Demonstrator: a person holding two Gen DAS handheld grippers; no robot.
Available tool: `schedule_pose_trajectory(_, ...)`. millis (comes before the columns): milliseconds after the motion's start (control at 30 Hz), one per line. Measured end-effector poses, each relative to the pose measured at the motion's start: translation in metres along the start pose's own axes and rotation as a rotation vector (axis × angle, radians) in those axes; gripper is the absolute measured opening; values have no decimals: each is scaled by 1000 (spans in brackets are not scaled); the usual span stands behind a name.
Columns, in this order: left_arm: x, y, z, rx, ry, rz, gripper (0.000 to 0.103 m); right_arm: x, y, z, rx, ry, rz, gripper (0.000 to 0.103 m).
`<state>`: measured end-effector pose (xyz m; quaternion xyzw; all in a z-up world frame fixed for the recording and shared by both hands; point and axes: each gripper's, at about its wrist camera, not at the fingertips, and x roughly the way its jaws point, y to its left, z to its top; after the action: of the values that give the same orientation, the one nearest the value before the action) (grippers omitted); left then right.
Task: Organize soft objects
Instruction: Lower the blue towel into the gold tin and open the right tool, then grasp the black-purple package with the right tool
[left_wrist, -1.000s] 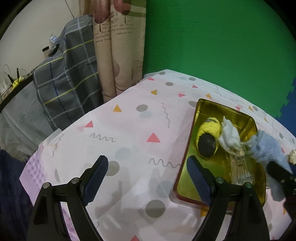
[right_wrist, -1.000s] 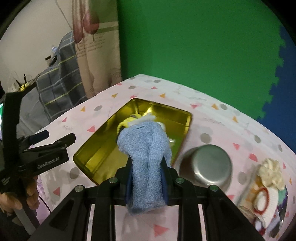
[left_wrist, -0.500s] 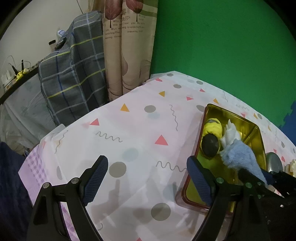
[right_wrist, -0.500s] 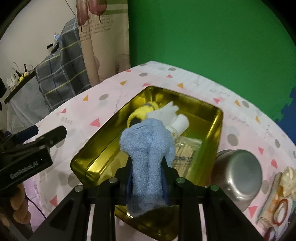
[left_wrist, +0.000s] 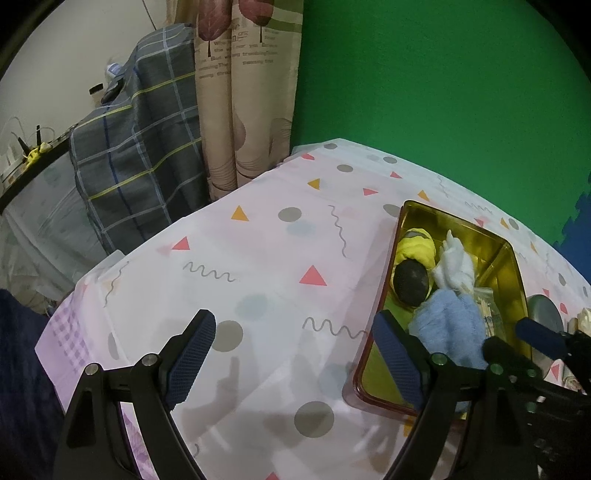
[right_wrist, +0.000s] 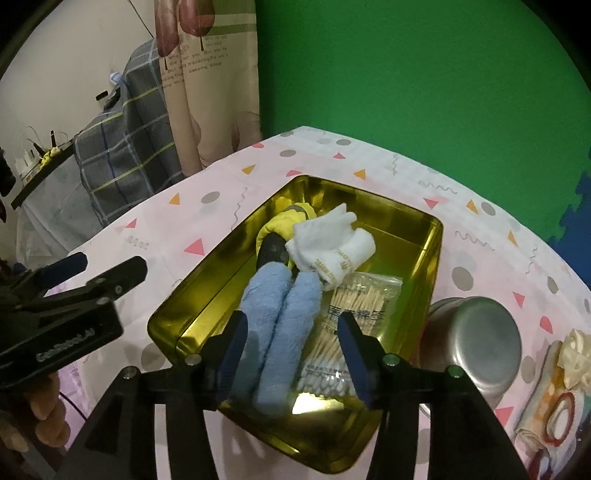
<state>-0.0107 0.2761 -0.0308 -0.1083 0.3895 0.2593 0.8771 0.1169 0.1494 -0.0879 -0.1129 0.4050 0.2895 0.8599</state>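
From the left wrist, the left gripper (left_wrist: 291, 354) hangs wide open and empty over the patterned counter (left_wrist: 258, 273), the gold tin (left_wrist: 513, 258) at three o'clock. From the right wrist, the right gripper (right_wrist: 291, 341), jaws just opening, straddles the blue sock (right_wrist: 280, 325) lying in the tin, apparently released, beside a cotton-swab packet (right_wrist: 354, 306).

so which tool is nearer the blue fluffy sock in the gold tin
Right. The right tool straddles the blue fluffy sock in the gold tin; its jaws have just been opening and no longer press it. The left tool hangs open beside the tin over the tablecloth.
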Motion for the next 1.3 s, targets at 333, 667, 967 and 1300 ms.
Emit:
schedule_pose_trajectory(333,0,-6,-1,25,-9,10,85,-59,-35,-24,87,-84,-40,52)
schedule_pose_trajectory(667,-4,-19,-5,80,-29,22,85,-124,-127,-65,250,-146,-193,52)
schedule_pose_trajectory(967,-7,-31,-10,132,-42,8,85,-169,-235,-122,391,-111,-444,52)
schedule_pose_trajectory(1300,-16,-49,-17,206,-71,-22,86,-156,-309,-157,475,-14,-497,52)
